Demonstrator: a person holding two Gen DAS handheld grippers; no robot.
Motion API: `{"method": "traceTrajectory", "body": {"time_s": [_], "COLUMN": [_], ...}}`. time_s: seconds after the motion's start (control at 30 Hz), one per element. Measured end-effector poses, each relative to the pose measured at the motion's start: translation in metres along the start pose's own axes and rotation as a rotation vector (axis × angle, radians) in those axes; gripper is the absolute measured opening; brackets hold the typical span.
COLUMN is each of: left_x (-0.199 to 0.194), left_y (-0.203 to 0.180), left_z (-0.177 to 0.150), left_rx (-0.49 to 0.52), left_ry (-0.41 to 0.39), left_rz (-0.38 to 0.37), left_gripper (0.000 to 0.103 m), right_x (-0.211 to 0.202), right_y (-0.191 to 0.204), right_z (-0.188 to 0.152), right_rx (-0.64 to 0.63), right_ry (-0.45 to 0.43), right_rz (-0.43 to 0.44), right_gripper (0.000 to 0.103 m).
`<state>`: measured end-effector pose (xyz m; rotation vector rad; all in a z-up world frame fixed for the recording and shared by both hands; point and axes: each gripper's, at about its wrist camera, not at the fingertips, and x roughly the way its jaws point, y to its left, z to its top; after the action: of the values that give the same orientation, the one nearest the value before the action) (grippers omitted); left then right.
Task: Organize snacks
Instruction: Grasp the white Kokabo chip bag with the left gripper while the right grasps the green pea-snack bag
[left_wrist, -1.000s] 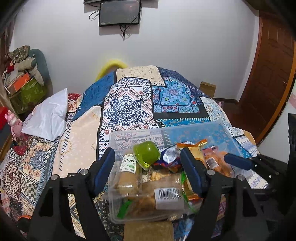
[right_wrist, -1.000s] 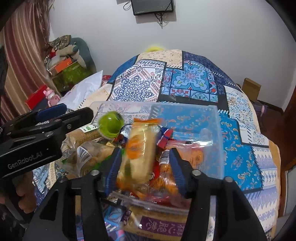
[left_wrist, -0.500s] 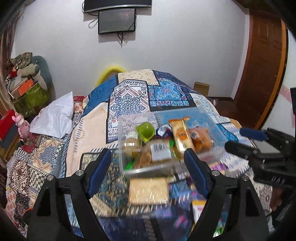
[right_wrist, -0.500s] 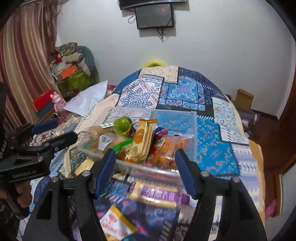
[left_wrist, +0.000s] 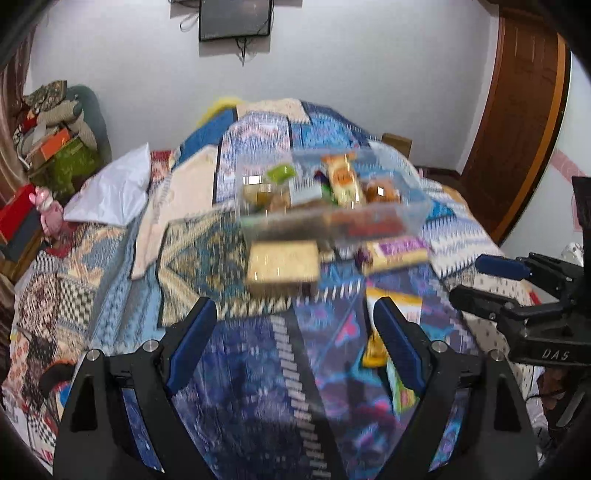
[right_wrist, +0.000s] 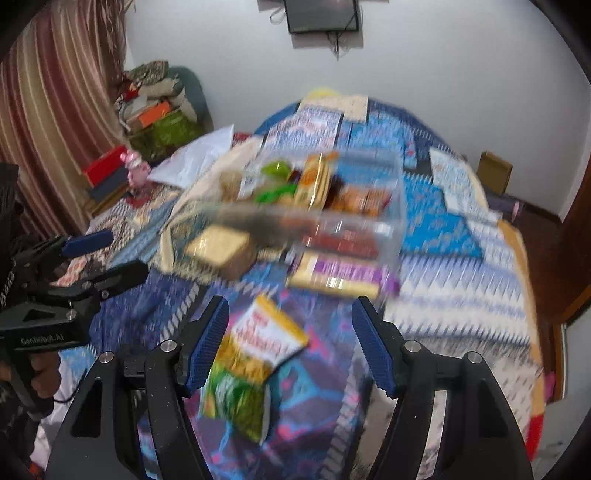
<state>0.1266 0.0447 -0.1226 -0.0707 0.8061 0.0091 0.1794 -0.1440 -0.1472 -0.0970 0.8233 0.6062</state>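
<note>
A clear plastic bin (left_wrist: 410, 212) (right_wrist: 391, 229) full of snacks sits on the patterned bedspread. In front of it lie a tan cracker pack (left_wrist: 282, 262) (right_wrist: 221, 245), a purple bar pack (left_wrist: 400, 251) (right_wrist: 343, 275) and a yellow-green chip bag (right_wrist: 255, 365) (left_wrist: 395, 347). My left gripper (left_wrist: 291, 343) is open and empty, well back from the bin. My right gripper (right_wrist: 290, 339) is open and empty, with the chip bag lying between its fingers below. Both views are motion-blurred.
A white pillow (left_wrist: 114, 192) lies at the left of the bed. Boxes and folded cloth (right_wrist: 155, 110) are stacked by the curtain. A wooden door (left_wrist: 517, 110) stands at the right. A cardboard box (right_wrist: 495, 171) sits on the floor.
Both grippers have pulled back and up from the bin. The right gripper let go of the orange snack pack, which now stands in the bin. More loose packs have come into view.
</note>
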Motion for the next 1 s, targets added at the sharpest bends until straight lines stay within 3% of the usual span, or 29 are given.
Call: {"method": "traceTrajectory", "body": {"time_s": [0.27,0.5,0.53,0.6,0.73,1.0], "left_x": [0.009,0.015,0.016,0.018,0.022,0.047], "left_y": [0.008,0.009,0.008,0.005,-0.006,-0.046], "left_z": [-0.033,-0.043,-0.043,-0.041,-0.034,-0.018], "left_rx": [-0.013,-0.019,-0.018,-0.014,-0.012,0.023], "left_ry": [0.064,0.092,0.095,0.097,0.093,0.124], "left_rz": [0.027,0.015,0.013,0.011,-0.013,-0.082], "left_gripper": [0.087,0.087,0.087,0.087,0.087,0.087], "right_x": [0.029,0.052,0.052,0.05,0.041,0.008], "right_y": [0.012,0.033,0.034,0.034,0.023,-0.024], "right_z": [-0.039,-0.053,-0.054,-0.055,-0.054,-0.05], "right_rx": [0.029,-0.032,-0.04,-0.059,-0.049,0.049], "right_ry": [0.133,0.217,0.216,0.208,0.194,0.106], "right_rz": [0.064,0.105,0.103,0.121,0.137,0.094], "right_gripper": [0.066,0.066,0.065,0.047,0.035,0.034]}}
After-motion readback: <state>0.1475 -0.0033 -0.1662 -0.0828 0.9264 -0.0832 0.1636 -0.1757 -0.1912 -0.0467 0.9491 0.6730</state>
